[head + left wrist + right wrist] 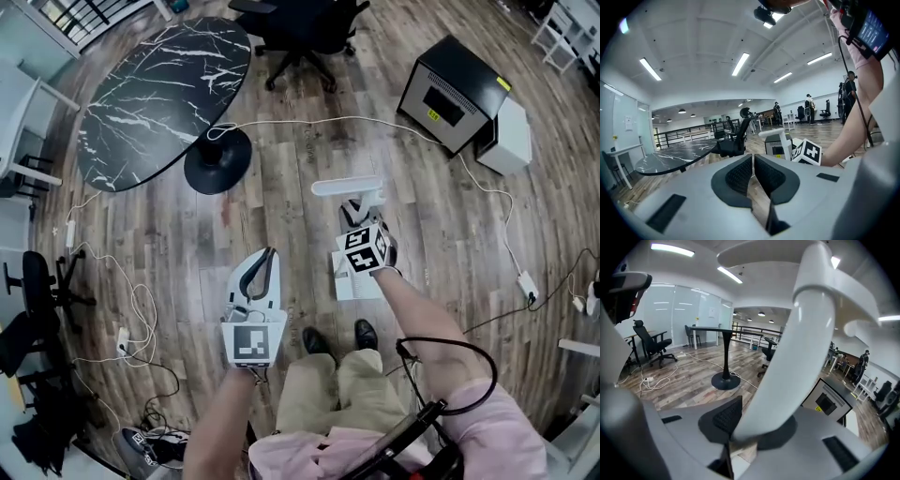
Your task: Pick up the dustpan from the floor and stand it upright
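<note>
Right gripper clamped on white dustpan handle, left gripper jaws together holding nothing, marble table far left

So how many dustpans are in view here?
1. The white dustpan stands just ahead of the person's shoes, its handle clamped in the right gripper. The left gripper is shut on nothing. No other shows.

A black, white-veined oval table is seen at the far left of the wooden floor, carried on a round black base. A black office chair is parked at the far edge. A black cabinet and a white box are set side by side at the far right. A white cable is trailed from the base towards them.
</note>
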`<move>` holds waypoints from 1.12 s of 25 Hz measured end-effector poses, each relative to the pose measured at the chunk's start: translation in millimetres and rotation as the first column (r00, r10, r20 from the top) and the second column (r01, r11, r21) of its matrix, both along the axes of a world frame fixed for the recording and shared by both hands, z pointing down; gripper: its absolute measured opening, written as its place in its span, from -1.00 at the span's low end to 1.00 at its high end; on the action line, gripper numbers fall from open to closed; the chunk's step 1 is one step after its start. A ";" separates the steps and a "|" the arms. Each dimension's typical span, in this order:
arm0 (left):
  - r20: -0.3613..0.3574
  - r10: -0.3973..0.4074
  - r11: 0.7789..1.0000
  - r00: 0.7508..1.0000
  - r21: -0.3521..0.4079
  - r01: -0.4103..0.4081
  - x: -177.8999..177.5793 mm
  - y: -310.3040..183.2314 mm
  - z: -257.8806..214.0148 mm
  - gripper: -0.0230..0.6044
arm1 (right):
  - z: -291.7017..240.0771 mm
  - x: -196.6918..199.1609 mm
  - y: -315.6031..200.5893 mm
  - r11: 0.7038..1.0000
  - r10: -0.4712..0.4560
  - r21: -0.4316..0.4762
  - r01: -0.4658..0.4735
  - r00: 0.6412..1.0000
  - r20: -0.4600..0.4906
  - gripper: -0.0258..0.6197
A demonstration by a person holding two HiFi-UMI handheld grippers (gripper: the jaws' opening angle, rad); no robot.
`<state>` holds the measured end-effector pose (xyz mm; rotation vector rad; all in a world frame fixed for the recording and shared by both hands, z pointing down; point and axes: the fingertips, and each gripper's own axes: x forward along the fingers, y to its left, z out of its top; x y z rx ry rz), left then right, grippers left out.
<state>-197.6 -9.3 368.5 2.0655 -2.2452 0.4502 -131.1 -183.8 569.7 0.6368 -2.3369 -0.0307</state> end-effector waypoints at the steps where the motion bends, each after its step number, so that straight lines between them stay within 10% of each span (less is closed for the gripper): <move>1: -0.007 -0.014 1.000 1.000 0.013 0.014 5.1 2.5 -7.5 -0.85 | -1.2 3.9 7.5 1.000 -0.015 -0.007 0.015 1.000 0.000 -0.66; 28: -0.013 -0.168 0.985 0.986 0.029 0.168 82.8 94.3 -71.6 -0.85 | 9.5 111.2 158.8 0.971 -0.187 -0.166 0.175 0.980 -0.062 -0.36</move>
